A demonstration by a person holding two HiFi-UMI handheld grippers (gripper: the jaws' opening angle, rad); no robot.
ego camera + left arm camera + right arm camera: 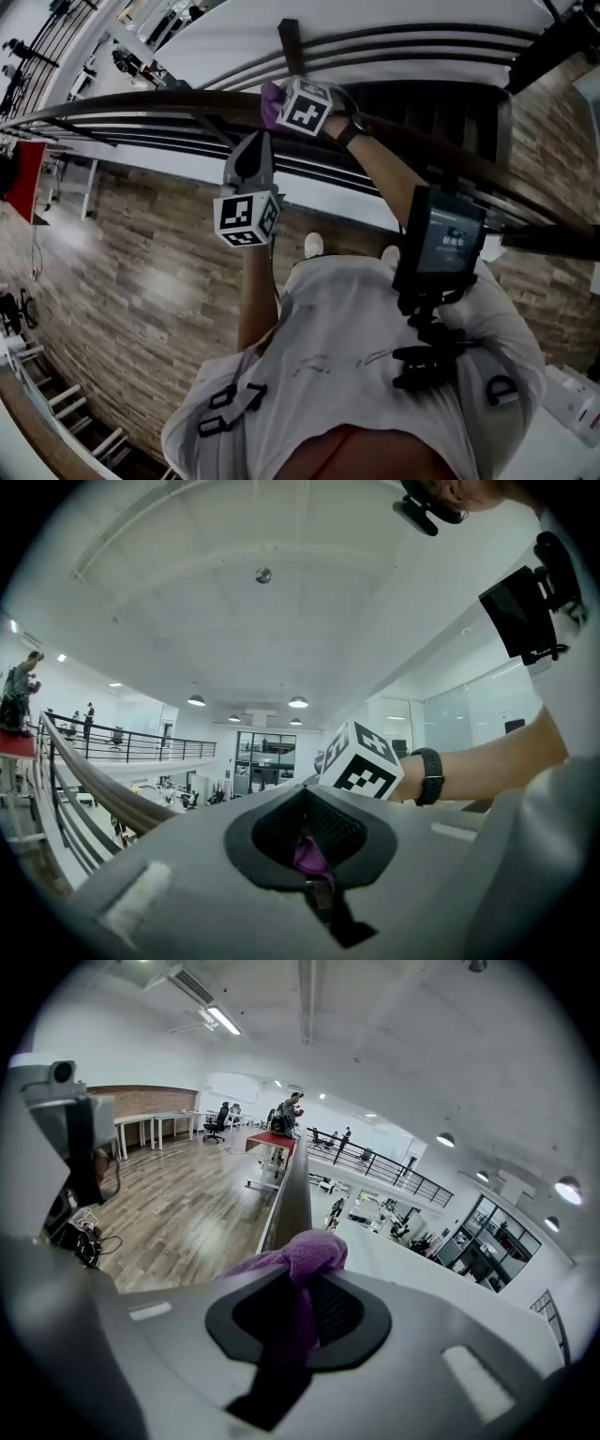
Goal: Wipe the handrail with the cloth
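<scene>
The right gripper point(298, 1314) has its jaws squeezed onto the purple cloth point(309, 1252). The cloth bunches up at the tips into a soft ball. That ball sits right on top of the dark wooden handrail point(292, 1190), which runs off toward 12 o'clock in the right gripper view. I think it is held this way so the fat part of the cloth rubs the rail, not the hard jaws.

The left gripper point(314, 860) has its jaws closed too, and a small purple bit is nipped between them. It looks like a loose end of the same cloth (I cannot be sure of that). In the head view this gripper points up at the rail, and the cloth ball is just beside its tips at about 1 o'clock. My guess is that it holds the tail end so the tail does not flap or slip off the rail.

Now the counting. There are two grippers, each with one marker cube point(361, 761). There is one purple cloth that I can see. There is one thick top handrail with some thinner bars under it, too close together to count well. One black wristband point(429, 775) is on the right arm. Two white shoes point(313, 246) stand on the wood floor point(141, 291), at 6 o'clock from the rail.
</scene>
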